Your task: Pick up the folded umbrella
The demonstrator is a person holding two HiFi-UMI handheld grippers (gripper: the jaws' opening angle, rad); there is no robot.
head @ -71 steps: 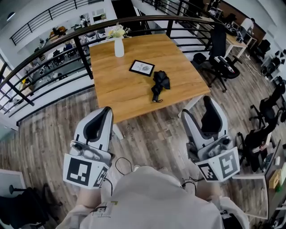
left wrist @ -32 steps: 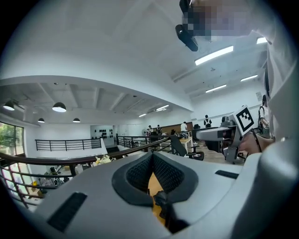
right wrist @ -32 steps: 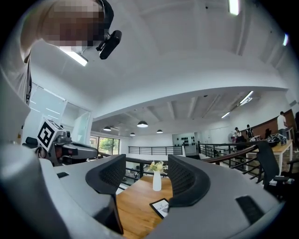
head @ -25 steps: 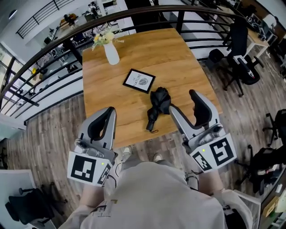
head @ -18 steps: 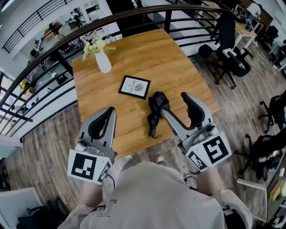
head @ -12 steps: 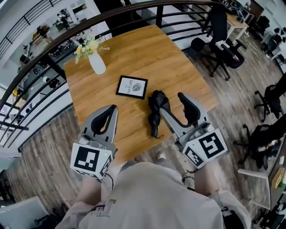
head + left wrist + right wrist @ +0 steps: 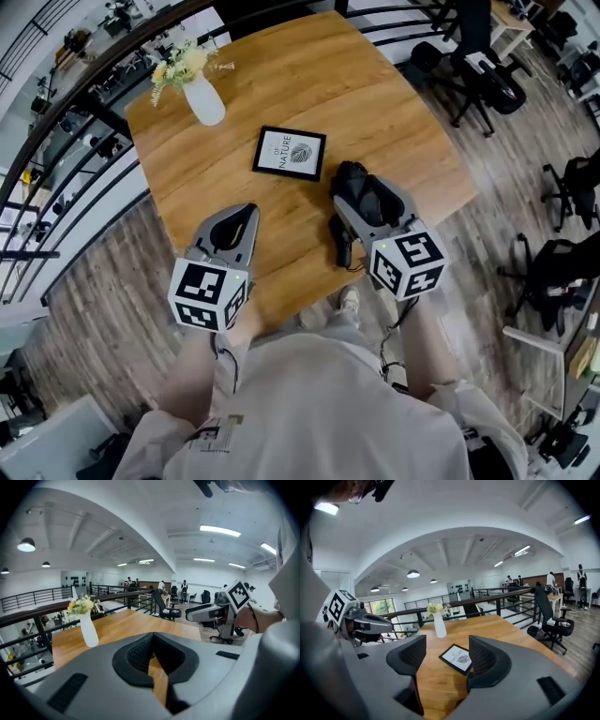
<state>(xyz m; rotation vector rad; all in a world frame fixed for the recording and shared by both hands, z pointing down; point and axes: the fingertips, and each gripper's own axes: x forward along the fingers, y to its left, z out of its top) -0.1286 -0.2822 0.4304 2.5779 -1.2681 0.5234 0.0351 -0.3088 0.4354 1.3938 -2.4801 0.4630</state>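
The folded umbrella (image 7: 340, 240) lies on the wooden worktop (image 7: 375, 103) near its front edge. Most of it is hidden. In the head view the right claw (image 7: 367, 194) sits directly over it, so only the dark bundled canopy at the far end and the handle end nearer the person show. The right gripper view does not clearly show the umbrella at all. There the claw's jaws stand well apart with nothing held, and the bare wood and a black picture frame (image 7: 290, 153) appear in the gap. It cannot be told whether the jaws touch the umbrella.

The left claw (image 7: 152, 656) is closed with nothing in it, its pads meeting at the top and only a sliver of wood showing below. It hovers over the worktop's near left part, well apart from the umbrella.

A white vase (image 7: 204, 101) of pale flowers stands near the far left corner, and the frame lies flat between it and the umbrella. The print on the frame is too small to read.

The worktop stands beside a black railing (image 7: 499, 605) on a wood-plank floor (image 7: 103, 309). Black office chairs (image 7: 478, 56) stand to the right. Small, distant figures stand under ceiling lights in both gripper views.
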